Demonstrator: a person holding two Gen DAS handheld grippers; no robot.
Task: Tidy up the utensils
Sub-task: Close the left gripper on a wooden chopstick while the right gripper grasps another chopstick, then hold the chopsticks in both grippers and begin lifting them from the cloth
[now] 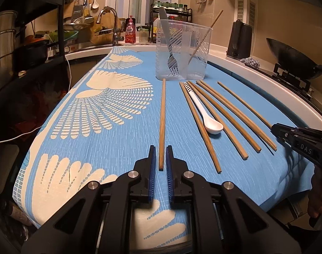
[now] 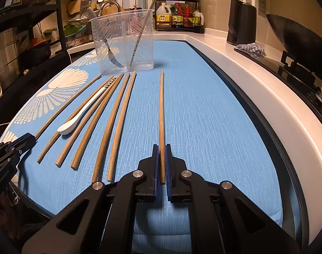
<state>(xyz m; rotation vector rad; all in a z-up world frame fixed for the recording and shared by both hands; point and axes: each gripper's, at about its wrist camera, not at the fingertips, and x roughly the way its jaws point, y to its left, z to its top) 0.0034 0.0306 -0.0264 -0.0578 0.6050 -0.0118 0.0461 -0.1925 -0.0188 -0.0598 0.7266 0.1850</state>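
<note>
The left gripper (image 1: 161,158) is angling down toward the blue cloth (image 1: 118,148), its blue pads (image 1: 152,169) straddling the near end of a lone chopstick (image 1: 162,124) with a thin gap showing on each side, so the fingers are standing slightly apart and not pressing it. The right gripper (image 2: 162,165) is tilting down likewise, its pads closed on the near end of the rightmost chopstick (image 2: 161,116), which is lying flat and pointing at the clear holder (image 2: 122,40). A fork (image 2: 112,53) and one chopstick are leaning inside that holder. Five more chopsticks (image 2: 110,122) and a white spoon (image 2: 76,118) are lying in a row on the cloth between the two grippers. A hand (image 1: 319,201) is gripping the right tool's handle.
</note>
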